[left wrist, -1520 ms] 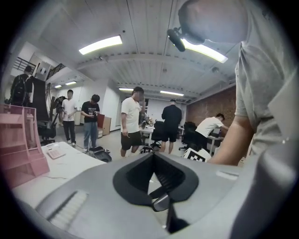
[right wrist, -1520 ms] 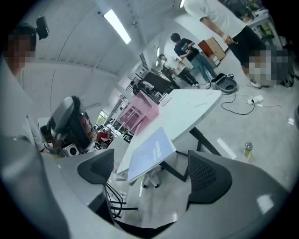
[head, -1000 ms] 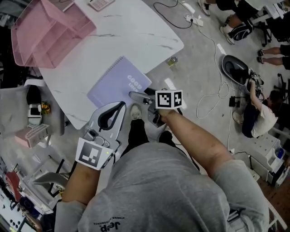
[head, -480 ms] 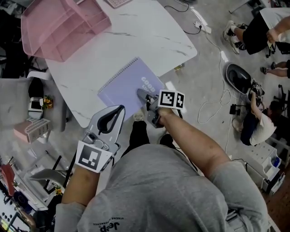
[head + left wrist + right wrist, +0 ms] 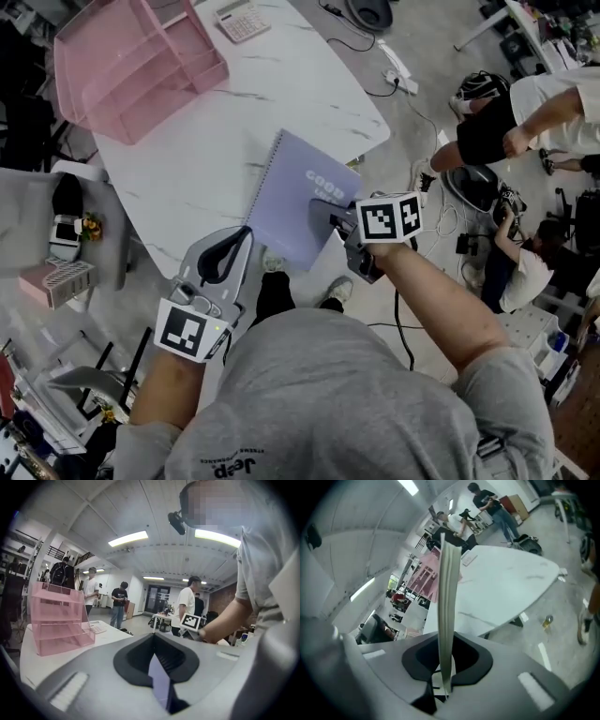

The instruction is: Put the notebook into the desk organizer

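Right gripper (image 5: 322, 214) jaws closing on notebook (image 5: 292, 187)

Notebook lifted from the table

The right gripper (image 5: 323, 214), jaws wide a second ago, is closing on the notebook's (image 5: 292, 192) 4 o'clock edge, tilting it off the table (image 5: 187, 159).

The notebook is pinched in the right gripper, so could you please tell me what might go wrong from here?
1. The right gripper is closing its jaws on only one edge of the notebook, which hangs partly past the table edge. It may pivot or slip to the floor.
2. The organizer stands at the table's far corner, so the carry is long for such a thin grip. The notebook could swing and catch the organizer's rim.
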Motion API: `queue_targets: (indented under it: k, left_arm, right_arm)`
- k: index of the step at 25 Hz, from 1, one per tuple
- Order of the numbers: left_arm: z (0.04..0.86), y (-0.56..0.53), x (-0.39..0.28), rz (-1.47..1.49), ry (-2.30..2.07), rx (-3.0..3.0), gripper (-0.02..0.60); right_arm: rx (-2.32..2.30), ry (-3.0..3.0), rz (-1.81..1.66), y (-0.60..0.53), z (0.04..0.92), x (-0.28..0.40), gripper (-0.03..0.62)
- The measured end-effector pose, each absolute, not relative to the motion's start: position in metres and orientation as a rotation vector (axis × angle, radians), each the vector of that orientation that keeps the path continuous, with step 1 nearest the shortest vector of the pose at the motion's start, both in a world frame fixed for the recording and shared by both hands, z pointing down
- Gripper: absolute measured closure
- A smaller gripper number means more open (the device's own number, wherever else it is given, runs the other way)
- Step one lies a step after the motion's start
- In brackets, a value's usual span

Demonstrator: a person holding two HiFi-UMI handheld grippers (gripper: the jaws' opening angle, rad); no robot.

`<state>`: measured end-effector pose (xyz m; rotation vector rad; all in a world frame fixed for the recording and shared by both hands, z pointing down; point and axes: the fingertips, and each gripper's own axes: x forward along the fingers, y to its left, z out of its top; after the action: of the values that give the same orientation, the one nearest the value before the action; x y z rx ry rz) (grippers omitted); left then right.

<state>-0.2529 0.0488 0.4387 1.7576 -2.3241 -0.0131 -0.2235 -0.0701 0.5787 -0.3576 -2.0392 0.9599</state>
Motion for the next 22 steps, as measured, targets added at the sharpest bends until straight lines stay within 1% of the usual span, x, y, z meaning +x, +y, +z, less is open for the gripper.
queue_targets:
  k: [4, 9, 13, 16, 22]
  left_arm:
    - [0.419, 0.058, -0.268, -0.041, -2.379, 1.731, 0.523]
    - [0.383, 0.080, -0.306, -0.006, -2.520, 1.686, 0.523]
    - [0.360, 0.112, -0.330, 0.001, -2.616, 1.611, 0.524]
    - [0.352, 0.138, -0.344, -0.013, -2.656, 1.532, 0.523]
    - [0.355, 0.182, -0.362, -0.055, -2.687, 1.375, 0.523]
  right_arm:
    - [-0.431, -2.083, 0.739, -0.098, 0.516, -0.253, 0.562]
    - [-0.567, -2.072, 0.494, -0.103, 0.433, -0.311, 0.562]
    - [-0.692, -2.019, 0.353, -0.078, 0.365, -0.358, 0.562]
    - [-0.782, -1.999, 0.224, -0.054, 0.317, -0.406, 0.562]
    - [-0.830, -1.940, 0.250, -0.008, 0.267, -0.502, 0.562]
